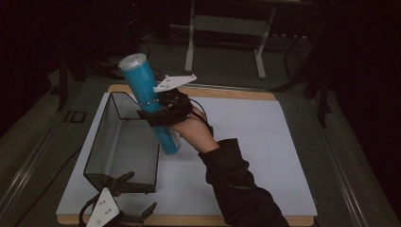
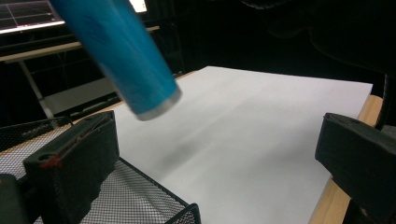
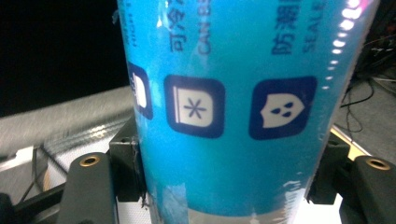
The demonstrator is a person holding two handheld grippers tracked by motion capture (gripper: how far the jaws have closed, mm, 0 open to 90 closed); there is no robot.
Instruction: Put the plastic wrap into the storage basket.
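Note:
A blue cylindrical tube (image 1: pixel 150 106) with white print and a clear capped end hangs tilted above the table, its lower end over the right wall of a black mesh basket (image 1: pixel 120 142). My right gripper (image 1: pixel 158 116) is shut on the tube's middle; in the right gripper view the tube (image 3: pixel 233 93) sits pressed between both jaws of that gripper (image 3: pixel 224 172). My left gripper (image 1: pixel 139 194) stands open at the basket's near corner. In the left gripper view its jaws are wide apart (image 2: pixel 219 140), with the basket's rim (image 2: pixel 159 196) below and the tube's lower end (image 2: pixel 135 70) hanging ahead.
A white sheet (image 1: pixel 255 142) covers a wooden board (image 1: pixel 227 92) that serves as the work surface. The person's dark sleeve (image 1: pixel 236 189) crosses its near middle. A metal stand's legs (image 1: pixel 190 47) rise on the dark floor beyond the far edge.

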